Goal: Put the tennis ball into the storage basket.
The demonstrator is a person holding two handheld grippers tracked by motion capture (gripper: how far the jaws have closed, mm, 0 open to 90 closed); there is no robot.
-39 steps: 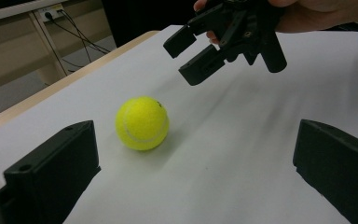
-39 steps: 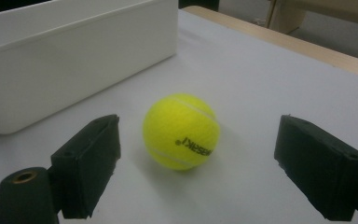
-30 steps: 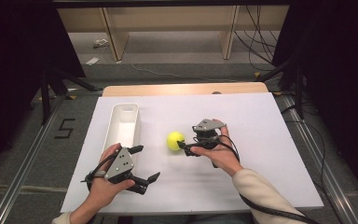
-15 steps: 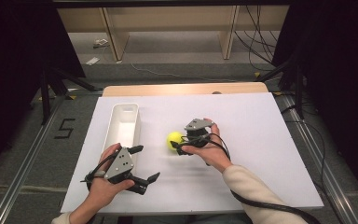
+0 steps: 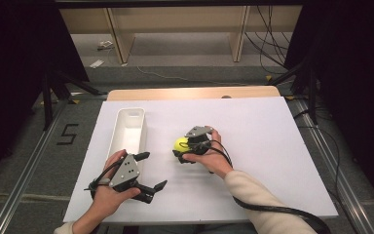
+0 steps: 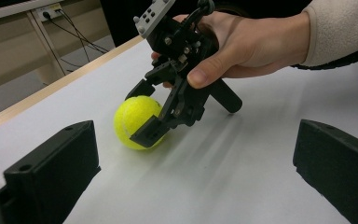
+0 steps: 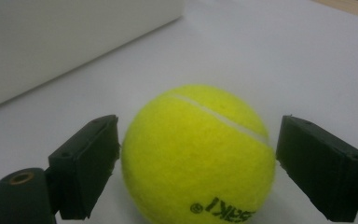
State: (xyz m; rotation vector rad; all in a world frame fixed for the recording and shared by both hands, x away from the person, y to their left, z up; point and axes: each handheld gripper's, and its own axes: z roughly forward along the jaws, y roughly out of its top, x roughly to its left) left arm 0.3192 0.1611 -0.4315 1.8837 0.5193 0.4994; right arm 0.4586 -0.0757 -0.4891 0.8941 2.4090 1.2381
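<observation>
The right claw (image 5: 181, 151) straddles the tennis ball (image 5: 181, 145) on the white surface (image 5: 272, 146), jaws wide, a gap at each side, so the grip is not yet made. Lifting and placing remain. The left claw (image 5: 148, 175) rests apart, jaws wide, beside the white bin (image 5: 126, 127).

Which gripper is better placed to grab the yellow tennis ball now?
The right gripper. Its open fingers already straddle the yellow felt tennis ball resting on the white table, with small gaps either side. The left gripper, also open, sits nearer the person, beside the white rectangular plastic bin.
</observation>
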